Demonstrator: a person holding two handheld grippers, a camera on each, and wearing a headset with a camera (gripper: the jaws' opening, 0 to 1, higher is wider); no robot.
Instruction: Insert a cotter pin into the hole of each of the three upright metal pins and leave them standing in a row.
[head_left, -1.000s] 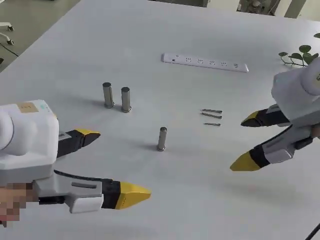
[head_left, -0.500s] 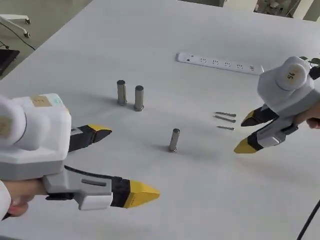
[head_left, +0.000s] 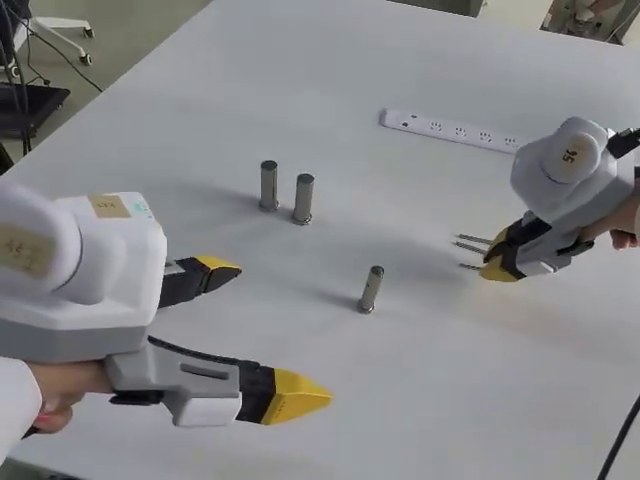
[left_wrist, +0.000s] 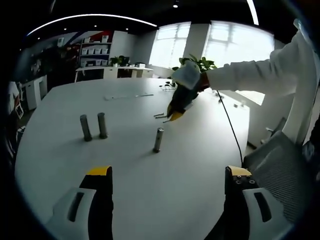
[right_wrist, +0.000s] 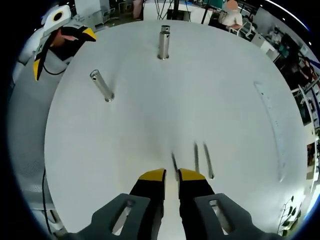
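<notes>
Right gripper view: the right gripper (right_wrist: 171, 176) is seen with jaws drawn narrow, a slim gap left. The nearest cotter pin (right_wrist: 173, 161) lies flat at its twelve o'clock, right at the tips, and the other two cotter pins (right_wrist: 196, 156) at one o'clock. In the head view a lone metal pin (head_left: 371, 289) stands at its nine o'clock and two more metal pins (head_left: 303, 198) at ten; the left gripper (head_left: 283, 330) is held wide. An off-centre pinch would likely skid the thin pin into its neighbours. A number, seemingly 15, is printed on the right gripper; nothing legible is found on the power strip (head_left: 450, 132).
</notes>
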